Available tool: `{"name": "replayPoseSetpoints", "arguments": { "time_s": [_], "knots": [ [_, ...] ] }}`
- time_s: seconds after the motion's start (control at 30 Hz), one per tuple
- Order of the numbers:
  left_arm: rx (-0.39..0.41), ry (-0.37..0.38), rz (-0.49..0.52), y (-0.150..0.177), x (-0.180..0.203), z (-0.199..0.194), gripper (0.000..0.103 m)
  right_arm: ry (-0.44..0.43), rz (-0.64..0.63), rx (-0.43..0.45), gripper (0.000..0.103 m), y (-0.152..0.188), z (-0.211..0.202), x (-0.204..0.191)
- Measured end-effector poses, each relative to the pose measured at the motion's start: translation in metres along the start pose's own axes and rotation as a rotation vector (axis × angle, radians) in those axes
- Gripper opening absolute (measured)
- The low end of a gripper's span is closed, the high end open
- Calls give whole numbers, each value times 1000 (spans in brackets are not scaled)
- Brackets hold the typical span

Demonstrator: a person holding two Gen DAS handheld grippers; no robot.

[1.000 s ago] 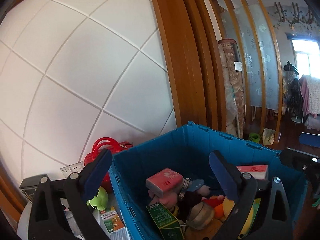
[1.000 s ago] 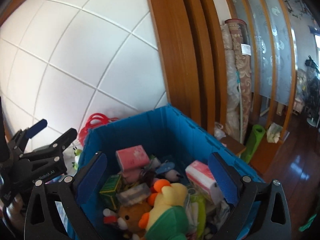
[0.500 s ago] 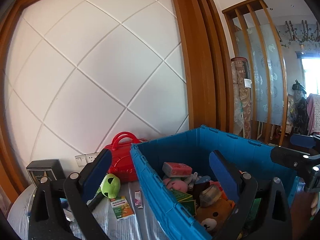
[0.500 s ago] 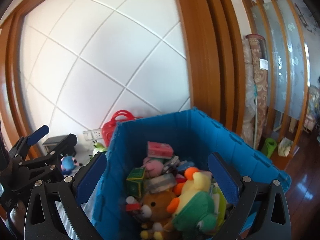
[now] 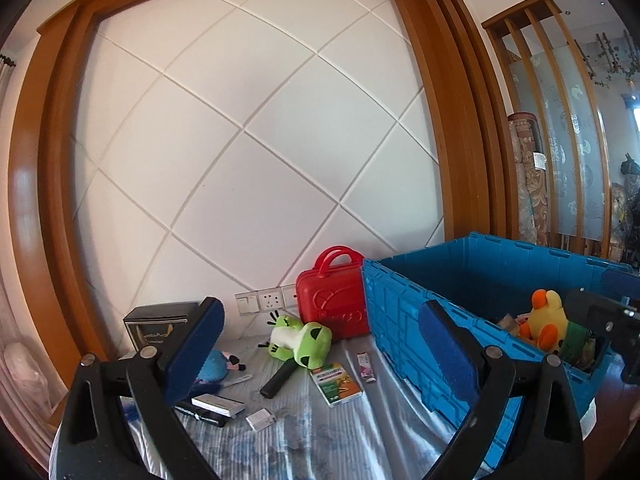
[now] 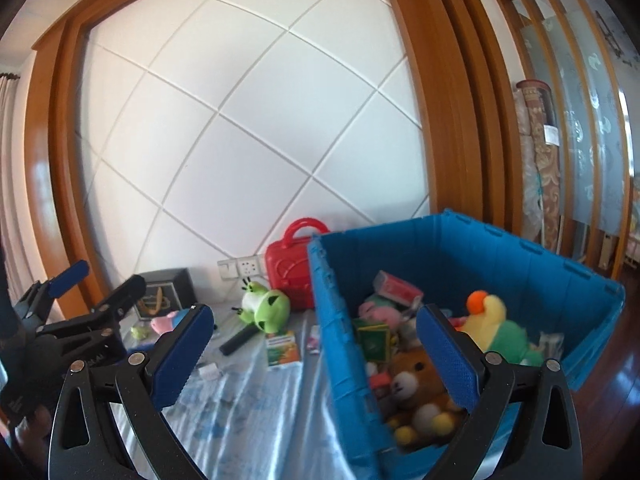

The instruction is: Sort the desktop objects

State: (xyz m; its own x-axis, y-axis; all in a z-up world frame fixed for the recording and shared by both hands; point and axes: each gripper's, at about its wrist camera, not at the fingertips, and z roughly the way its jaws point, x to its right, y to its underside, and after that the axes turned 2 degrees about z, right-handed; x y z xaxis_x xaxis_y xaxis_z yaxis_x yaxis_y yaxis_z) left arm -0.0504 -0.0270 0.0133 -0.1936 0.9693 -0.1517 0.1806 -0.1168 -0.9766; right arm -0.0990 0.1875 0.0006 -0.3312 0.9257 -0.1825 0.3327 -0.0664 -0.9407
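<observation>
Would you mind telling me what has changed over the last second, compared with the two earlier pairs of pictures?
Both hand-held grippers have pulled back from over the blue crate and swung left, so the cloth-covered table with the green frog plush and red case now fills the view. The left hand-held gripper and right hand-held gripper were open and empty throughout. Nothing was picked up or released; the crate's toys look unmoved.

You won't find any text you can read here: the print on the green box [image 5: 336, 378] at lower centre and the gold script on the black box [image 5: 158, 326] at lower left are blurred.
</observation>
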Motion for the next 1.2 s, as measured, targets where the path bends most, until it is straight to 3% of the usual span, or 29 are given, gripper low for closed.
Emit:
{"name": "replayPoseSetpoints", "arguments": {
  "time_s": [0.13, 0.3, 0.43, 0.53, 0.7, 0.83, 0.97, 1.2],
  "knots": [
    [18, -43, -26, 4, -29, -15, 102, 28, -28, -14, 103, 15, -3, -32],
    [20, -11, -35, 1, -33, -28, 102, 131, -53, 23, 103, 23, -30, -44],
    [46, -13, -27, -4, -15, -40, 102, 221, -47, 48, 103, 21, -50, -32],
    [44, 10, -23, -10, 3, -45, 102, 273, -45, 20, 103, 16, -56, -20],
    [34, 103, -17, -16, 32, -51, 102, 352, -75, 43, 103, 17, -77, -7],
    [19, 170, 26, -14, 61, -53, 102, 469, -95, 65, 103, 20, -93, 6],
    [5, 230, 43, -9, 80, -54, 102, 503, -71, 63, 103, 22, -102, 22],
    [-37, 235, 42, 7, 95, -50, 102, 471, -45, 25, 103, 39, -100, 36]
  ]
}}
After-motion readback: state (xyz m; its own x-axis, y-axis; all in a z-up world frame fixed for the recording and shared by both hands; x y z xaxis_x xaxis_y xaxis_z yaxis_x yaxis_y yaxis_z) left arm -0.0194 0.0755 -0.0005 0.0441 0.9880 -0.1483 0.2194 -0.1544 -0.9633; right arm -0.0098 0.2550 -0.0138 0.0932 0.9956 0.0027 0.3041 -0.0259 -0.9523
